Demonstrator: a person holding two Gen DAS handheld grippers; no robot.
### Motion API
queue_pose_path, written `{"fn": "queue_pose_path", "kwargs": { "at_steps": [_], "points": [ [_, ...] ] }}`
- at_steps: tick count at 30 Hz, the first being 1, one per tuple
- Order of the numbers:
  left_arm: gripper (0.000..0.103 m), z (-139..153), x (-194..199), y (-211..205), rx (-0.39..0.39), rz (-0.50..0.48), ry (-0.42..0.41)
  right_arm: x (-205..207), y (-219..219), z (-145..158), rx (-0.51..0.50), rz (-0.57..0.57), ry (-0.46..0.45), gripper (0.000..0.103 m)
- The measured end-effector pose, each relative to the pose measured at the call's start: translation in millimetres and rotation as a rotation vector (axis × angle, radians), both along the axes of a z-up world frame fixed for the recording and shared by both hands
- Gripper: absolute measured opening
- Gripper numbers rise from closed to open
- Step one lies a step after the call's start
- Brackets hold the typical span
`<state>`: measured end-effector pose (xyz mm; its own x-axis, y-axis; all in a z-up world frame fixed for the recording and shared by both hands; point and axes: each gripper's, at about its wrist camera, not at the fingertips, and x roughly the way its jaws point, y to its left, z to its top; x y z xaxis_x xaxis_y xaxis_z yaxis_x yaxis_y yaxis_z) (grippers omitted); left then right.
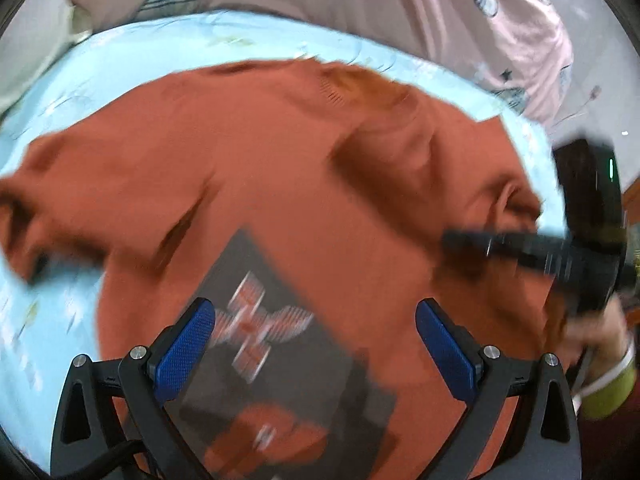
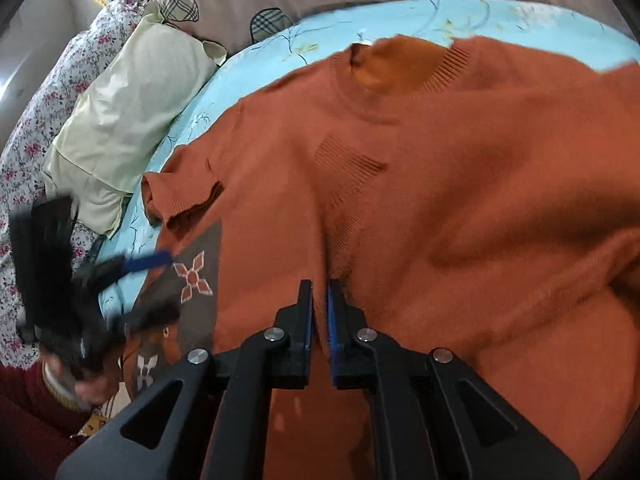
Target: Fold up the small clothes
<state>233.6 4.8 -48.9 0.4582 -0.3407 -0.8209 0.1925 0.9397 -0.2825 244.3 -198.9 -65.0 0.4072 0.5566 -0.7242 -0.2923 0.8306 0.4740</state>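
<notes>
A rust-orange knit sweater [image 1: 280,168] with a dark grey patterned panel [image 1: 276,344] lies spread on a light blue bed sheet [image 1: 120,60]. My left gripper [image 1: 316,320] is open above the panel, its blue pads wide apart and empty. My right gripper [image 2: 320,300] is shut on a pinched fold of the sweater [image 2: 440,200] near its middle. The neckline [image 2: 392,64] points to the far side. The right gripper also shows in the left wrist view [image 1: 500,246] at the sweater's right side. The left gripper shows blurred in the right wrist view [image 2: 132,268].
A pale yellow pillow [image 2: 132,108] and a floral quilt [image 2: 48,92] lie left of the sheet. A pink patterned blanket [image 1: 400,8] lies along the far edge. The person's hands [image 1: 600,332] hold the grippers.
</notes>
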Motion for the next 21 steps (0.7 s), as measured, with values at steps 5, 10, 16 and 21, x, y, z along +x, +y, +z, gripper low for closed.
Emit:
{"fn": "queue_pose_path", "kwargs": {
  "at_steps": [5,10,16,21],
  "points": [
    [0.101,-9.1,52.2,-36.4,-0.037,-0.071,0.034,-16.8,-24.0,11.2,0.006,-0.08,-0.039,0.037],
    [0.1,-28.1,101.9,-53.2,-0.106,-0.053,0.095,-42.4,-39.4,27.2,0.027,-0.133,-0.074,0.038],
    [0.009,-30.5,112.0,-53.4,-0.053,-0.054,0.058,-62.5,-54.2,43.2,0.056,-0.199,-0.122,0.038],
    [0.008,1.1,67.5,-17.6,0.001,-0.016,-0.098,-71.6,-76.0,54.5,0.057,-0.283,-0.158,0.038]
  ]
}}
